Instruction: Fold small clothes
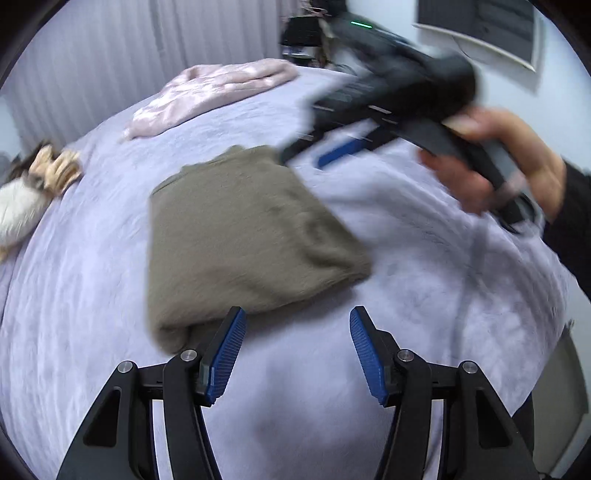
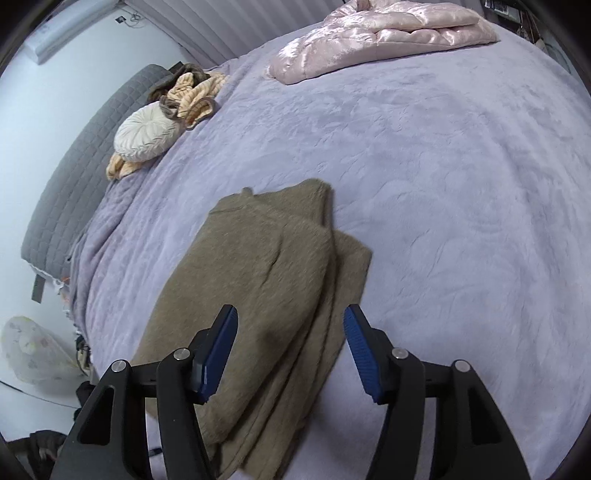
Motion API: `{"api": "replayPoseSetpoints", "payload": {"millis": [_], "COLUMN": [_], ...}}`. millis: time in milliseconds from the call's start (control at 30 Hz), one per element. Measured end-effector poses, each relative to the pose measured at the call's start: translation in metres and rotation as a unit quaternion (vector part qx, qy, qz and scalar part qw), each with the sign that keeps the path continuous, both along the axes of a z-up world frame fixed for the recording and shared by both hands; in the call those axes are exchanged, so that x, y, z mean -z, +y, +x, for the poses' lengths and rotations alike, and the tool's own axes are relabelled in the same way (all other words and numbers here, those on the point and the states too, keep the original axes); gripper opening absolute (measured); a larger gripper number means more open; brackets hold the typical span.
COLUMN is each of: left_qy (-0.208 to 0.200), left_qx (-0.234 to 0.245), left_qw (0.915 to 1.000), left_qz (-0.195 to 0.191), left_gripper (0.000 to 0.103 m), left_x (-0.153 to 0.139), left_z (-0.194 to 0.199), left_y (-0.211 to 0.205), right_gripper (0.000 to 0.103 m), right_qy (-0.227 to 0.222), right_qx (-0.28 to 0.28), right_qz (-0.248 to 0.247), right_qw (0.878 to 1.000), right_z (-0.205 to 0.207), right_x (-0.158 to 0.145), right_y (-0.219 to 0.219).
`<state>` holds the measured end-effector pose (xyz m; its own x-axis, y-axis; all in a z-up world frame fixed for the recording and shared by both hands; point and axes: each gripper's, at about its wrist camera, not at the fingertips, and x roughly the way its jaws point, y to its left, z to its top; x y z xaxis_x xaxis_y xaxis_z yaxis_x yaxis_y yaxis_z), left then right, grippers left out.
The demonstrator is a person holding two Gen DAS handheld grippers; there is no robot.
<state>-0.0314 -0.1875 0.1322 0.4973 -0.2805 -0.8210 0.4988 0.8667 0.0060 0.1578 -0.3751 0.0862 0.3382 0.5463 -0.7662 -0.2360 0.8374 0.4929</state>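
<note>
An olive-brown fleecy garment (image 1: 240,229) lies folded into a thick rectangle on the lavender bedspread (image 1: 406,277). My left gripper (image 1: 297,332) hangs open just off the garment's near edge, with only bedspread between its blue pads. In the right wrist view the same garment (image 2: 266,295) shows stacked layers, the top one offset to the left. My right gripper (image 2: 290,332) is open above the garment's near end, and the pads do not press on it. In the left wrist view that right gripper (image 1: 303,157) is blurred at the garment's far corner, held by a hand (image 1: 498,158).
A pink satin quilt (image 2: 380,33) lies folded at the far side of the bed. A round white cushion (image 2: 144,133) and crumpled peach striped clothes (image 2: 195,96) sit by the grey padded headboard (image 2: 85,158). The bedspread (image 2: 443,184) stretches wide to the right.
</note>
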Motion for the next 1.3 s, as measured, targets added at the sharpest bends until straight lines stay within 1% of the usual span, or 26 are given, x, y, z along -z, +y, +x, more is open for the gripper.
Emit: {"api": "replayPoseSetpoints", "payload": {"millis": [67, 133, 200, 333, 400, 500, 600, 667, 700, 767, 800, 933, 1000, 1067, 1133, 1167, 1200, 1267, 1300], "left_qy": [0.000, 0.006, 0.012, 0.013, 0.019, 0.021, 0.028, 0.021, 0.016, 0.011, 0.015, 0.022, 0.029, 0.031, 0.020, 0.014, 0.011, 0.011, 0.014], "left_qx": [-0.039, -0.075, -0.094, -0.108, -0.112, -0.131, -0.140, -0.135, -0.129, -0.122, -0.119, -0.129, -0.134, -0.144, -0.139, -0.133, -0.128, -0.119, -0.114], "left_qw": [0.9992, 0.9971, 0.9955, 0.9939, 0.9935, 0.9910, 0.9897, 0.9903, 0.9913, 0.9925, 0.9928, 0.9911, 0.9903, 0.9891, 0.9900, 0.9910, 0.9916, 0.9925, 0.9930], "left_qz": [-0.006, -0.003, 0.000, 0.017, 0.012, 0.017, -0.008, -0.024, -0.022, -0.003, 0.003, 0.024, 0.019, 0.012, 0.009, 0.011, 0.016, 0.027, 0.030], "left_gripper": [0.060, 0.060, 0.060, 0.060, 0.060, 0.060, 0.060, 0.060, 0.060, 0.060, 0.060, 0.060, 0.060, 0.060, 0.060, 0.060, 0.060, 0.060, 0.060], "left_x": [0.001, 0.007, 0.014, 0.028, 0.034, 0.039, 0.037, 0.031, 0.030, 0.033, 0.037, 0.051, 0.054, 0.050, 0.040, 0.036, 0.033, 0.034, 0.037], "left_z": [0.007, 0.015, 0.020, 0.025, 0.030, 0.040, 0.044, 0.042, 0.041, 0.043, 0.045, 0.052, 0.058, 0.061, 0.059, 0.057, 0.056, 0.055, 0.055], "left_y": [0.030, 0.056, 0.070, 0.077, 0.076, 0.085, 0.094, 0.095, 0.092, 0.084, 0.081, 0.075, 0.076, 0.078, 0.077, 0.075, 0.073, 0.068, 0.065], "right_gripper": [0.064, 0.064, 0.064, 0.064, 0.064, 0.064, 0.063, 0.057, 0.057, 0.058, 0.060, 0.064, 0.065, 0.064, 0.032, 0.022, 0.015, 0.013, 0.012], "right_qy": [0.007, 0.015, 0.025, 0.051, 0.060, 0.073, 0.077, 0.079, 0.081, 0.080, 0.081, 0.096, 0.100, 0.097, 0.087, 0.082, 0.071, 0.047, 0.037], "right_qx": [-0.018, -0.028, -0.029, -0.014, -0.011, 0.001, 0.014, 0.022, 0.028, 0.044, 0.049, 0.057, 0.060, 0.060, 0.056, 0.053, 0.055, 0.059, 0.063], "right_qz": [0.010, 0.009, 0.009, 0.064, 0.074, 0.064, 0.074, 0.062, 0.060, 0.076, 0.085, 0.117, 0.128, 0.135, 0.124, 0.117, 0.110, 0.100, 0.105], "right_qw": [1.000, 0.999, 0.999, 0.997, 0.995, 0.995, 0.994, 0.995, 0.995, 0.993, 0.992, 0.987, 0.985, 0.984, 0.987, 0.988, 0.990, 0.992, 0.992], "right_z": [-0.024, -0.049, -0.068, -0.091, -0.095, -0.093, -0.089, -0.090, -0.093, -0.101, -0.104, -0.103, -0.099, -0.099, -0.098, -0.100, -0.101, -0.104, -0.106], "right_x": [0.001, 0.005, 0.011, 0.024, 0.030, 0.042, 0.047, 0.045, 0.043, 0.041, 0.042, 0.053, 0.059, 0.061, 0.055, 0.051, 0.045, 0.033, 0.028], "right_y": [0.009, 0.018, 0.023, 0.026, 0.033, 0.042, 0.044, 0.043, 0.041, 0.033, 0.031, 0.033, 0.036, 0.037, 0.040, 0.040, 0.038, 0.031, 0.025]}}
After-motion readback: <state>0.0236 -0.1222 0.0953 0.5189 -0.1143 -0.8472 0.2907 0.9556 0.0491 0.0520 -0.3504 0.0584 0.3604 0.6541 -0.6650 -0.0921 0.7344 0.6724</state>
